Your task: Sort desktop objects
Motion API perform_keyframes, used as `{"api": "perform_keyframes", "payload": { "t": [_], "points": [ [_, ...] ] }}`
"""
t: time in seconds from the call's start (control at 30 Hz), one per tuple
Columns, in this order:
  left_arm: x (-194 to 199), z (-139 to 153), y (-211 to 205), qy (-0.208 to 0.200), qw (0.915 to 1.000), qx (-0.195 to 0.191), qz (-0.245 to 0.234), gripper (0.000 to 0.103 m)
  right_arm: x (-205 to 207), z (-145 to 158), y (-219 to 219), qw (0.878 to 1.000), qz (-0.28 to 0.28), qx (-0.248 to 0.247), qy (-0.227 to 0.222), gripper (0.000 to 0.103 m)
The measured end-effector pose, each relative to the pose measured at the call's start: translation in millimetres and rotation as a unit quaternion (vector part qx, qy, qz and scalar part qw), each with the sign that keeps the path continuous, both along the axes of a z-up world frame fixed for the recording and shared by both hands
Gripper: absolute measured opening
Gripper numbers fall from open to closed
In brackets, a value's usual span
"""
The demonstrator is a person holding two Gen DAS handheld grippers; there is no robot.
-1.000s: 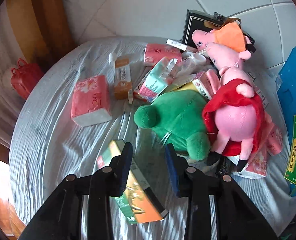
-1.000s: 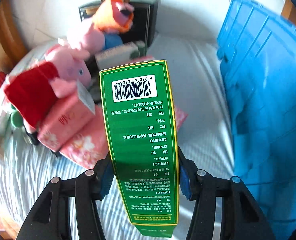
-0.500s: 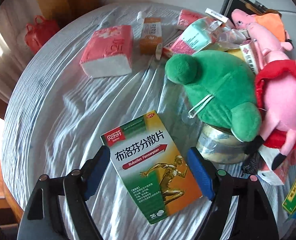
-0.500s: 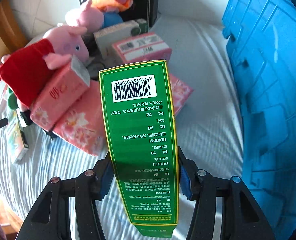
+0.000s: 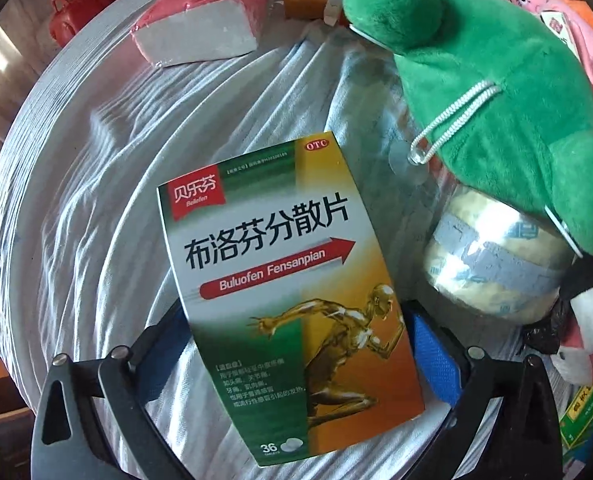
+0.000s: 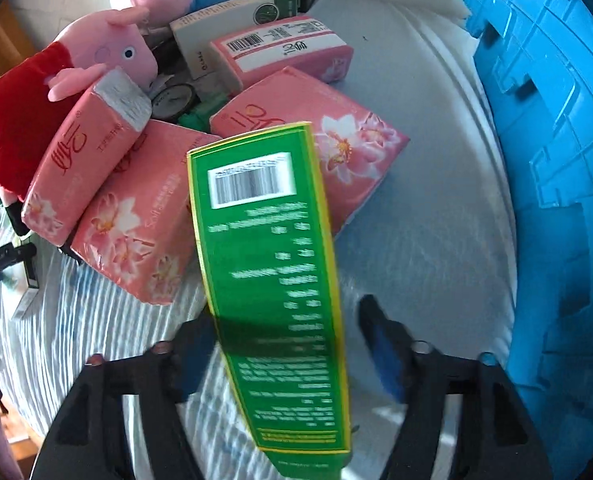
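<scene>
1. Here, the left gripper [image 5: 296,344] is seen with its jaws spread wide on either side of the ibuprofen box [image 5: 284,292], which lies flat, face up, on the white cloth [image 5: 96,184]; the jaws have just been opening, and the blue pads [image 5: 432,356] stand clear of the box's edges, so nothing is gripped.
2. The box is flanked by a green plush toy [image 5: 484,92] and, beneath it, a taped roll [image 5: 492,264] just beside the right-hand pad.
3. In the right wrist view, the right gripper [image 6: 284,356] is shown with jaws that have just been opening; the tall green carton [image 6: 272,272] is between them, tilted and blurred, and a clear gap shows at the right pad, so it is judged to have been let go.
4. The carton's far end lies over the pink tissue packs [image 6: 144,208], with the blue crate [image 6: 556,152] well to the right.
5. The step in hand is judged to be a release on the right and an approach to a pick on the left.
6. For the next move, the left jaws would need to be lowered around the box's long edges and closed squarely, with the taped roll kept out of the pinch.
</scene>
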State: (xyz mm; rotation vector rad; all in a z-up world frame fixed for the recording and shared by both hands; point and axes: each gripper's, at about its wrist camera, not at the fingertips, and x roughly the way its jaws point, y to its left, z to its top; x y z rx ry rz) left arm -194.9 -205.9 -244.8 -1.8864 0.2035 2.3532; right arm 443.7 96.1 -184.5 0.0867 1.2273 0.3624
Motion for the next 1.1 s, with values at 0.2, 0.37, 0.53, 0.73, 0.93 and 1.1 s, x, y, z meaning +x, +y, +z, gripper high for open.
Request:
{"api": "perform_keyframes", "payload": {
  "t": [0.2, 0.37, 0.53, 0.73, 0.93, 1.1],
  "points": [
    [28.2, 22.1, -9.7, 0.027, 0.9983, 0.025, -0.044, 0.094, -7.3, -5.3, 3.9, 1.0, -0.003, -0.012, -0.002, 0.055],
    [65.8, 76.3, -12.4, 0.101, 0.9891, 0.039, -0.1, 0.091, -21.7, 21.0, 1.8, 0.999, -0.032, -0.008, -0.043, 0.055],
    [101.3, 128.8, 1.9, 0.16, 0.9741, 0.062, -0.148, 0.091, -37.5, 67.1, -4.9, 0.994, -0.061, 0.017, -0.087, 0.055],
    [110.3, 172.1, 34.7, 0.186, 0.9536, 0.12, -0.204, 0.041, -47.7, 126.7, -14.8, 0.985, -0.091, 0.03, -0.144, 0.055],
    [111.1, 142.1, 38.5, 0.141, 0.9635, 0.117, -0.195, 0.063, -66.8, 138.1, -38.2, 0.981, -0.106, 0.026, -0.159, 0.055],
    [125.6, 87.4, 32.8, 0.081, 0.9772, 0.078, -0.18, 0.073, -75.9, 92.8, -46.2, 0.987, -0.118, 0.041, -0.103, 0.056]
  ]
}}
